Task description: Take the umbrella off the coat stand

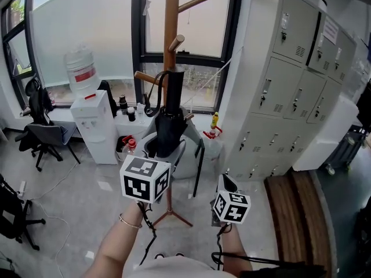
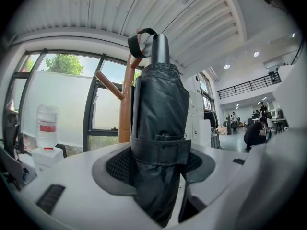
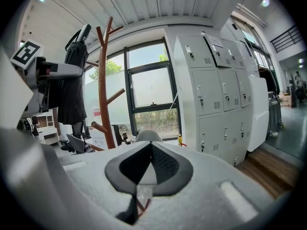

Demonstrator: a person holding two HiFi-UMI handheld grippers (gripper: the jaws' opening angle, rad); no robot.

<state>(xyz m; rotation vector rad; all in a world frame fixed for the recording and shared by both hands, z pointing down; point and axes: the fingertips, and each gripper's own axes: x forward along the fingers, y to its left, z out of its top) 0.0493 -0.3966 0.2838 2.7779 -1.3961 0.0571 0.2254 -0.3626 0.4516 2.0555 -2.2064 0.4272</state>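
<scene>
1. Closest to us, our left gripper [image 1: 167,148] is showing its marker cube [image 1: 145,178] just below the folded black umbrella [image 2: 160,109]. Its fingers [image 2: 120,166] are pinching the lower part of the bundled canopy from both sides.
2. We are holding the umbrella upright, handle end up, right beside the wooden coat stand [image 1: 170,16].
3. At the top of the handle the black wrist strap [image 2: 138,40] is curling against a lower peg [image 1: 146,76] of the stand. In the head view the strap seems to be lying over that peg.
4. Our right gripper [image 3: 151,147] is hovering lower and to the right, well apart from the umbrella. Its fingers are pressing together at the tips with nothing between them.
5. From the right gripper view, the umbrella is showing dark at the upper left, just left of the stand's trunk.
6. Grey lockers [image 1: 290,91] are lining the wall to the right of the stand.
7. To the left, a water dispenser [image 1: 93,126] is carrying its bottle [image 1: 81,71] in front of the window [image 1: 87,39]. A black office chair [image 1: 46,135] is standing near it.
</scene>
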